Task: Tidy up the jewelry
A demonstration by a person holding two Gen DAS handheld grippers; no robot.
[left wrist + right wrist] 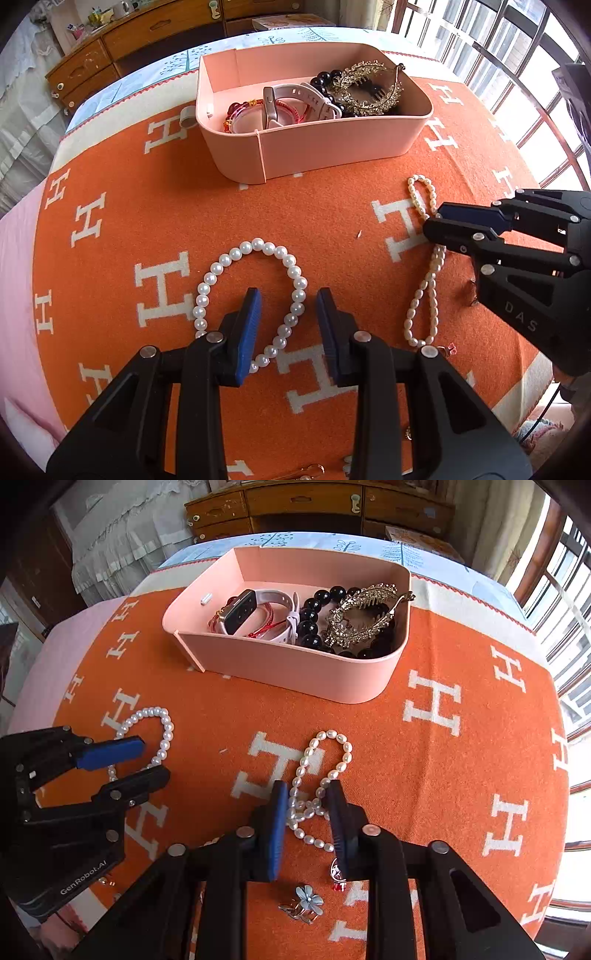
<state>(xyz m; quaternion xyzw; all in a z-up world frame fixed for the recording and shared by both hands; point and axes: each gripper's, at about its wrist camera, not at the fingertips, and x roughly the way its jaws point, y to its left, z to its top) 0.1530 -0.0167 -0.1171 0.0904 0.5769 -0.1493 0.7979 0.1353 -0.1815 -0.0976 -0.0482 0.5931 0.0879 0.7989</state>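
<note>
A pink box (332, 144) (288, 668) stands on the orange blanket and holds a white watch (306, 99), a black bead bracelet (314, 620), a gold hair comb (362, 616) and red cords. A round-pearl bracelet (255, 247) (162, 734) lies under my left gripper (288, 317) (147, 760), which is open with its right side between the fingers. A long rice-pearl strand (428, 288) (325, 771) lies twisted under my right gripper (306, 805) (432, 221), which is open around its crossing.
A silver flower brooch (304, 902) and a small red-stone earring (338, 880) lie near the right gripper's base. The orange H-pattern blanket (147, 206) covers the table. A wooden dresser (314, 506) stands behind, windows at right.
</note>
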